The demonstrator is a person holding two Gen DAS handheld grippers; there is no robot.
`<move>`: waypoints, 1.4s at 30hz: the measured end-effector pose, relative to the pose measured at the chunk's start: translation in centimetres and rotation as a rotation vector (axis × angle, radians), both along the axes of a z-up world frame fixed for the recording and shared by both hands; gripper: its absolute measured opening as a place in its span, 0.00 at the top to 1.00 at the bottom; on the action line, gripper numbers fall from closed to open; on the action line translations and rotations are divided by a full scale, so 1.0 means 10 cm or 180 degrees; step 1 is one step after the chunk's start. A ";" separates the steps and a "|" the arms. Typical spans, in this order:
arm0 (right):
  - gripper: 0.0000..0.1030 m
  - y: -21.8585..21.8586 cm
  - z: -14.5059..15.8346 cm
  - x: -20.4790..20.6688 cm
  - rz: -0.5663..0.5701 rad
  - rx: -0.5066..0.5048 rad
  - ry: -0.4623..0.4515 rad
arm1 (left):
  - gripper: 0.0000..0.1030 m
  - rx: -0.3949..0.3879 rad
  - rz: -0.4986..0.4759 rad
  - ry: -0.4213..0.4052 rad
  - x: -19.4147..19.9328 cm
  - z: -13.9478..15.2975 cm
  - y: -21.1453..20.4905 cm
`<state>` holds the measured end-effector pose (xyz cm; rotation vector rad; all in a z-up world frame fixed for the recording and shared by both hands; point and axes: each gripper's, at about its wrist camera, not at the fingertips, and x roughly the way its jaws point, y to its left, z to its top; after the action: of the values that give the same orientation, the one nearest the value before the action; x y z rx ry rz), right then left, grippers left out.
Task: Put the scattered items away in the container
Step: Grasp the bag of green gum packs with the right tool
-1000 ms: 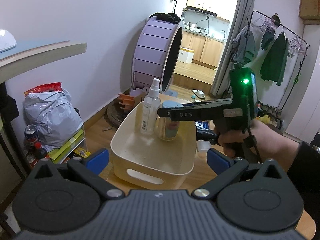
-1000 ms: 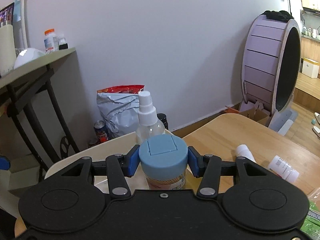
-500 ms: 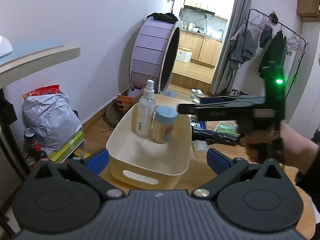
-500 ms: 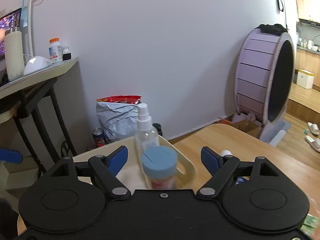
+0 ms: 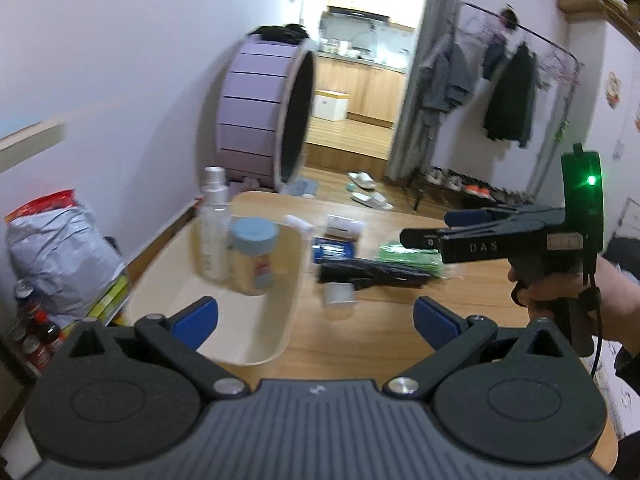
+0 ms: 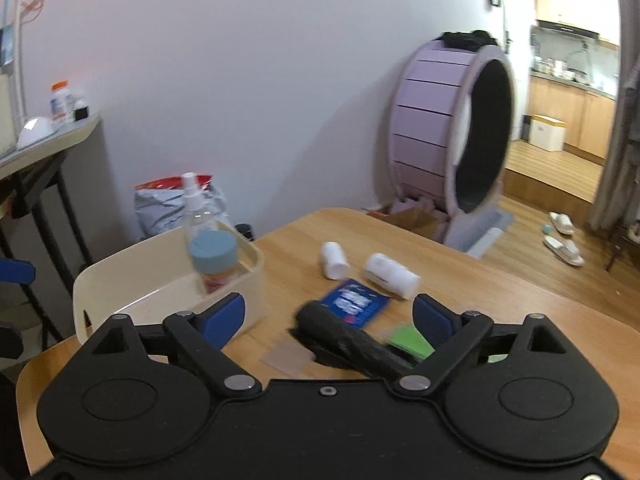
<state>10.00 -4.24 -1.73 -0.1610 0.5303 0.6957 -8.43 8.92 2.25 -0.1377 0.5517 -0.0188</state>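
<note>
My right fingers [image 6: 328, 316] are spread wide and empty above the black comb [image 6: 352, 344] on the worktop [image 6: 500, 292]. My left fingers [image 5: 316, 316] gape too, the cream container [image 5: 248, 332] just ahead-left holding the blue-lidded jar [image 5: 253, 256] and spray bottle [image 5: 214, 224].

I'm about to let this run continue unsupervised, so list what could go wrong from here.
1. The spray bottle and blue-lidded jar stand tall and close together at one end of the container; dropping another item beside them could topple either.
2. The two white bottles lie on their sides on the table; a nudge from the open right tool may roll them away.
3. The black item overlaps the blue packet, so a grasp could drag both.
</note>
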 end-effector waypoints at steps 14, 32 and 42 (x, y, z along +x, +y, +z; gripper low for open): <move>0.10 -0.52 -0.27 0.32 -0.0201 -0.0285 -0.0070 | 0.00 0.0024 -0.0337 -0.0046 0.74 -0.21 -0.44; 0.23 -0.52 -0.75 1.03 -0.0055 -0.0389 0.0302 | 0.00 -0.0094 -0.0451 -0.0039 1.11 -0.44 -0.46; 0.82 -0.78 -0.77 0.94 -0.0049 0.0182 0.0494 | 0.00 -0.0112 -0.0420 0.0029 1.15 -0.52 -0.45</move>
<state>19.35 -12.03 -9.43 -0.0495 0.6585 0.7112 3.05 4.40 -2.98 -0.1354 0.5690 -0.1566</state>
